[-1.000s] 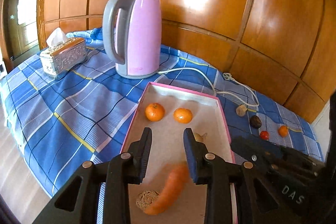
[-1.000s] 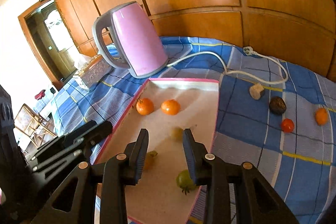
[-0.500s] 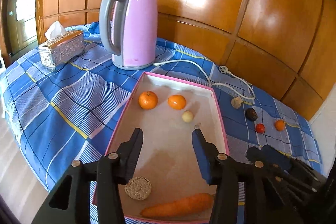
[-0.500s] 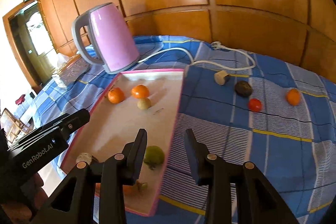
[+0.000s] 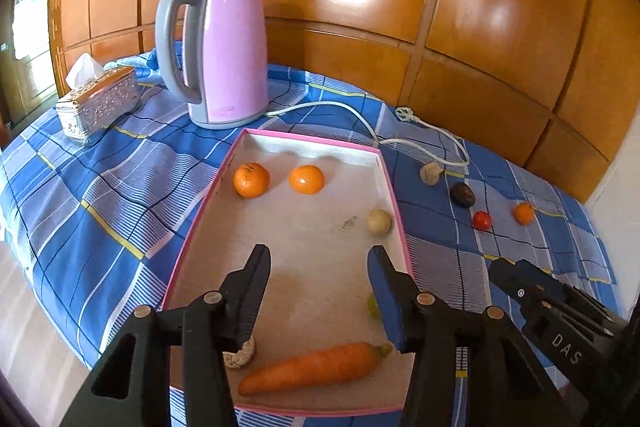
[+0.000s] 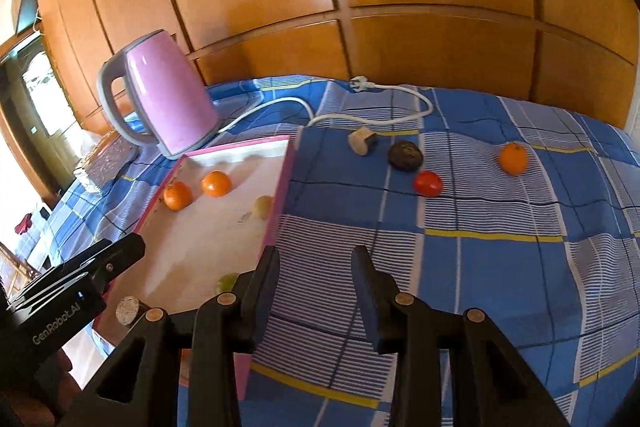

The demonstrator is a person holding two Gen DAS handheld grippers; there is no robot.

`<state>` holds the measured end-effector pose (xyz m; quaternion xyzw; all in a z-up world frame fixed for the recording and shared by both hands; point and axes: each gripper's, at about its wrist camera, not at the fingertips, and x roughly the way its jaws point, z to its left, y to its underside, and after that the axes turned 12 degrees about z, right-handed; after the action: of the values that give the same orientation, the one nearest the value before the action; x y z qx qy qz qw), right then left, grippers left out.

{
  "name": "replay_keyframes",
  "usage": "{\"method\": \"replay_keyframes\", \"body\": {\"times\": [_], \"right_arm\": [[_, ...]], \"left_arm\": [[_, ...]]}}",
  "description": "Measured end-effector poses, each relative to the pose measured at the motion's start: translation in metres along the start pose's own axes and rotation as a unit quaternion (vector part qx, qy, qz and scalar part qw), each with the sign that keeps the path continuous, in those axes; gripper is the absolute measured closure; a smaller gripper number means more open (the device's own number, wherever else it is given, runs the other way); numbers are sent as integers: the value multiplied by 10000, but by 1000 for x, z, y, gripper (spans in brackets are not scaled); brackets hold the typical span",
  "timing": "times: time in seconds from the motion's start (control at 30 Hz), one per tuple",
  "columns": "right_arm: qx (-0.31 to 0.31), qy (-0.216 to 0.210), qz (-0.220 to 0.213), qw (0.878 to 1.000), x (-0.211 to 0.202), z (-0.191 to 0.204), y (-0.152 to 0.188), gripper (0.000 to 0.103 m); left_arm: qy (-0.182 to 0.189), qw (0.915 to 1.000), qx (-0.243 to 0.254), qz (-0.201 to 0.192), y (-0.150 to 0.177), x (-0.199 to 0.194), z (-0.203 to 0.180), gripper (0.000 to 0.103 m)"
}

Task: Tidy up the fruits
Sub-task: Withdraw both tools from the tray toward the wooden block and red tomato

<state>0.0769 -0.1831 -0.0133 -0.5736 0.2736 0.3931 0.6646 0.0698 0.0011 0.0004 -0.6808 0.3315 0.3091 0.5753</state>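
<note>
Landmark: the pink-rimmed tray (image 5: 394,203); I place everything against it.

Left gripper (image 5: 318,269): mine, hanging over the tray's near half. Its jaws have just been opening and now stand spread with nothing between them. I judge that spread to be a let-go, since the carrot (image 5: 312,367) lies loose on the tray floor just under them.

Right gripper (image 6: 316,269): over the checked cloth (image 6: 500,267) just outside the tray's right rim. Jaws have been parting a little; a modest gap, nothing pinched. It points toward the loose pieces, which I take as the reason it sits off the tray.

In the tray, far end: two mandarins (image 5: 252,179) side by side, likely grouped by kind.

In the tray, right wall: a pale round fruit (image 5: 379,222) close against the rim, and nearer me a green fruit (image 6: 227,282) mostly hidden behind my fingers; what kind it is I cannot say.

In the tray, near left corner: a brown-speckled round piece (image 5: 240,353), half covered by my left finger.

Outside the tray, to its right: a pale chunk (image 6: 362,142), a dark rough fruit (image 6: 405,155), a red tomato (image 6: 428,183) and an orange fruit (image 6: 513,158), strung along the cloth, not yet gathered.

Beyond the tray's far rim: a pink kettle (image 5: 224,47), its cord (image 5: 360,117) trailing past the loose fruit, so a reach there should mind it.
</note>
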Motion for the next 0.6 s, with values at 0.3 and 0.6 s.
{"method": "replay_keyframes", "body": {"times": [0.3,0.6], "right_arm": [[175,198,-81,9996,-3,-18,2,65],[408,342,-50,9986,-2,-39,2,65]], "left_arm": [[30,9998,192,89,4,4,-13,52],[137,9989,405,166,6,11,-30,52]]}}
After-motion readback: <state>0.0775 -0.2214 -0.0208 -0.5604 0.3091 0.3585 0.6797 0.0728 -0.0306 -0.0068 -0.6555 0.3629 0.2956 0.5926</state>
